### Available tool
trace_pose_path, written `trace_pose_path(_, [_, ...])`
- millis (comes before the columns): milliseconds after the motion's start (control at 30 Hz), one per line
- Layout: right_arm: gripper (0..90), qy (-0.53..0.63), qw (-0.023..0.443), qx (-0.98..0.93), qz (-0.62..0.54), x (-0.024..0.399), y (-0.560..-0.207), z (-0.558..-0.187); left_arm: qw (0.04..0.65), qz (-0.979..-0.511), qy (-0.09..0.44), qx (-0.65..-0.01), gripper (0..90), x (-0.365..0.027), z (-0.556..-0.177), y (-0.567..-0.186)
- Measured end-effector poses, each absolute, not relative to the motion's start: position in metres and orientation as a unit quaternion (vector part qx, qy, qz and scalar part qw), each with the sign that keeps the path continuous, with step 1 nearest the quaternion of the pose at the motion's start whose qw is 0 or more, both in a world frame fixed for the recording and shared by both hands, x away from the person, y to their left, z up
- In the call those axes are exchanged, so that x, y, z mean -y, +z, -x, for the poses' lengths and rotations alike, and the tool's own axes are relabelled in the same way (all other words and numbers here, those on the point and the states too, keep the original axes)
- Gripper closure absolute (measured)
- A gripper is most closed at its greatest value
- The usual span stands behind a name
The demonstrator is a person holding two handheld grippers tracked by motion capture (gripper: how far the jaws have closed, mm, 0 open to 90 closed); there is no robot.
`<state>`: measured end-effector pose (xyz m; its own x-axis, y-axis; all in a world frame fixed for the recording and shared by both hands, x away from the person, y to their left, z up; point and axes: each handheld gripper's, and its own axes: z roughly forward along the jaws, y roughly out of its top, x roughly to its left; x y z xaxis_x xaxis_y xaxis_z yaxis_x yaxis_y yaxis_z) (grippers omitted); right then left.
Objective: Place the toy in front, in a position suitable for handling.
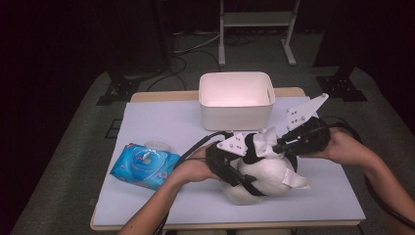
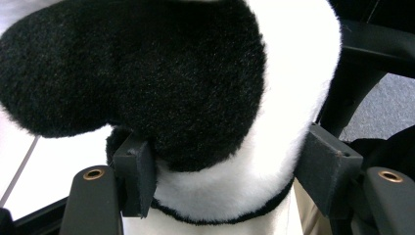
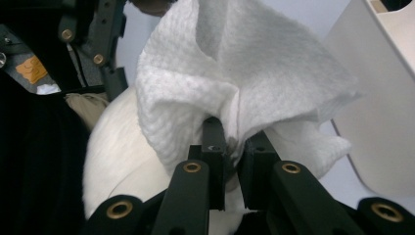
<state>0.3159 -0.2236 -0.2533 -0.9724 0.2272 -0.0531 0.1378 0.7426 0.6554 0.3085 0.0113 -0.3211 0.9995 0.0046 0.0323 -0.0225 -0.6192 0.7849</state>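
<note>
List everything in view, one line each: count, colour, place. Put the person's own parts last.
plush toy: one, black and white, near middle of table, clamped by left gripper
wipe: one, white, pinched in right gripper above the toy
wipes pack: one, blue, near left of table
bin: one, white, far middle of table
table: one, pale top
left gripper: one, black, shut on the toy
right gripper: one, black, shut on the wipe
forearms: two, entering from the bottom
</note>
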Motion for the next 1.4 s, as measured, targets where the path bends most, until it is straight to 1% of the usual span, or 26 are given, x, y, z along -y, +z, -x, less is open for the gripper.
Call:
trace_pose_path(267, [81.5, 0.352, 0.071, -0.928, -0.101, 0.214, -0.248, -0.327, 0.438, -0.899, 0.020, 0.015, 32.0, -0.010, -0.306, -0.322])
trace_pose_path(433, [81.6, 0.352, 0.073, -0.928, -0.102, 0.213, -0.246, -0.326, 0.442, -0.897, 0.022, 0.000, 32.9, -0.012, -0.309, -0.321])
trace_pose_path(633, [81.6, 0.353, 0.063, -0.928, -0.099, 0.222, -0.248, -0.319, 0.454, -0.891, 0.010, -0.025, 33.0, -0.022, -0.318, -0.320])
trace_pose_path(800, [81.6, 0.356, 0.061, -0.926, -0.113, 0.235, -0.255, -0.318, 0.452, -0.891, 0.010, -0.032, 33.0, -0.028, -0.321, -0.319])
trace_pose_path(1033, [81.5, 0.349, 0.055, -0.924, -0.142, 0.256, -0.275, -0.320, 0.451, -0.891, 0.012, -0.043, 33.0, -0.036, -0.324, -0.317])
trace_pose_path(1167, [81.5, 0.348, 0.046, -0.924, -0.153, 0.260, -0.285, -0.321, 0.449, -0.892, 0.014, -0.044, 33.0, -0.038, -0.325, -0.315])
trace_pose_path(1300, [81.5, 0.349, 0.051, -0.924, -0.148, 0.260, -0.282, -0.321, 0.445, -0.894, 0.019, -0.044, 33.1, -0.036, -0.325, -0.311])
trace_pose_path(1400, [81.2, 0.357, 0.061, -0.922, -0.140, 0.257, -0.272, -0.319, 0.433, -0.900, 0.024, -0.044, 33.1, -0.032, -0.326, -0.306])
